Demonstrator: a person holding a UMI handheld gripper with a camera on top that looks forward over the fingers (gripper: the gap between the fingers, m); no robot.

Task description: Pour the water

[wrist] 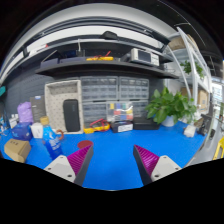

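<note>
My gripper (111, 162) hangs open above a bright blue table (112, 148), and nothing sits between its magenta pads (78, 160). Off to the left of the fingers stands a cluster of vessels: a blue bottle (52, 142), a white cup (37, 130), a purple container (25, 112) and a dark blue pot (20, 131). A small red object (85, 144) lies on the table just beyond the left finger. I cannot tell which vessel holds water.
A tan box (16, 150) sits at the table's left edge. Along the back stand a cabinet of small drawers (104, 100), colourful items (122, 113) and a green plant (170, 105). A shelf above carries a microwave (144, 57).
</note>
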